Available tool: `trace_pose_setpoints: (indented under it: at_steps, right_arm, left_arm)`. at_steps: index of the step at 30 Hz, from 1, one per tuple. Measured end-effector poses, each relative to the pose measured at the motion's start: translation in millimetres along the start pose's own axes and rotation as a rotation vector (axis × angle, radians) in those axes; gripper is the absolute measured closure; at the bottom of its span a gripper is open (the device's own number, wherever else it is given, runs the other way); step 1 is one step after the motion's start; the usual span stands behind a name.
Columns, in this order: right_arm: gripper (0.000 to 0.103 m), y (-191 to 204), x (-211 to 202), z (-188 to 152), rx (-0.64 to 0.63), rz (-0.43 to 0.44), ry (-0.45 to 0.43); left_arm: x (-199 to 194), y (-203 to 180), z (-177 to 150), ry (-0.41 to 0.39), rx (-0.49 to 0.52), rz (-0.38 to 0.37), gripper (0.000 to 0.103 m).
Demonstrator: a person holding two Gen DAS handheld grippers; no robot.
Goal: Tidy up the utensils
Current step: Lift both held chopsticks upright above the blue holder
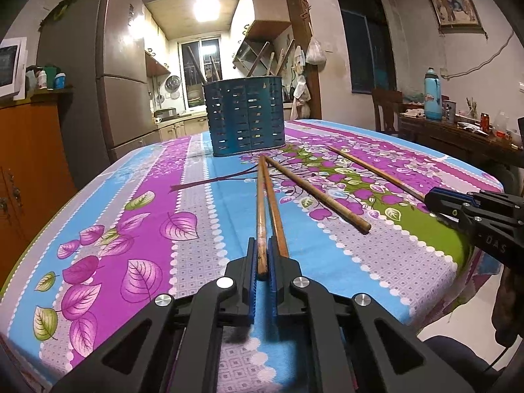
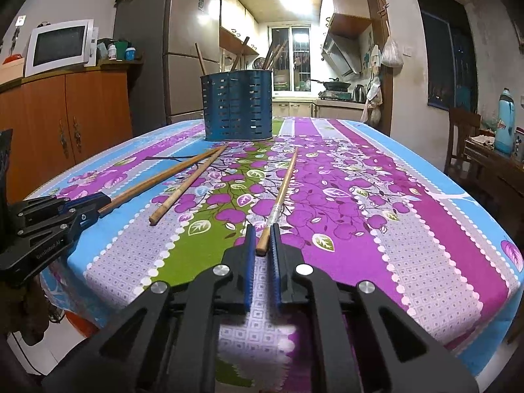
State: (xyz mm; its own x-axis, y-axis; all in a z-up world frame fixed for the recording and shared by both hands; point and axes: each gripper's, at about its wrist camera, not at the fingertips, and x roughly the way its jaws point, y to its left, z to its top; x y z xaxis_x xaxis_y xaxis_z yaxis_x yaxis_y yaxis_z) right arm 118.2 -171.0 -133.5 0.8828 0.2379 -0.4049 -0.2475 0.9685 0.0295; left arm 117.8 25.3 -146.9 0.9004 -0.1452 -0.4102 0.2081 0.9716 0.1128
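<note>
Left gripper [image 1: 262, 262]: jaws drawn narrow, blue pads pinching the near end of one wooden chopstick [image 1: 261, 216]. A second chopstick [image 1: 274, 209] lies just beside it, passing the right pad — the two converge at their far tips. Whether that pad touches the second one, I cannot tell.

Right gripper [image 2: 262, 245]: jaws equally narrow, clamped on the near end of a third chopstick [image 2: 284, 185].

A fourth chopstick [image 2: 188, 185] lies loose between the two grippers, angled toward the holder. Count on the cloth: 4 chopsticks — 2 gripped, 2 free.

Floral tablecloth [image 1: 147, 180] covers the table. One blue slotted utensil holder [image 2: 237, 104] stands upright at the far side, beyond all four tips, with about five sticks already leaning inside it.
</note>
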Motion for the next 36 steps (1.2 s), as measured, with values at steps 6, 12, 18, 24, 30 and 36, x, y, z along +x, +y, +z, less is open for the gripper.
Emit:
trace_pose_setpoints:
  at_steps: [6,12,18,24,30,36]
  right_arm:
    - [0.097,0,-4,4,-0.007,0.0,-0.01]
    - [0.098,3,-22,20,-0.034,0.0,-0.057]
    - [0.098,7,-48,48,-0.084,-0.003,-0.146]
    - [0.098,6,-69,87,-0.144,0.01,-0.25]
    - [0.098,-4,-74,136,-0.147,0.052,-0.302]
    - [0.098,-9,-71,173,-0.179,0.071,-0.313]
  left_arm:
    - [-8,8,6,-0.018,-0.026,0.013,0.096]
    - [-31,14,27,-0.084,-0.029,0.014,0.096]
    - [-59,15,54,-0.168,-0.006,0.018,0.096]
    - [-78,16,84,-0.241,0.02,0.027,0.096]
    - [-88,20,118,-0.281,0.046,0.036,0.096]
    - [-94,23,140,-0.27,0.094,0.044,0.096]
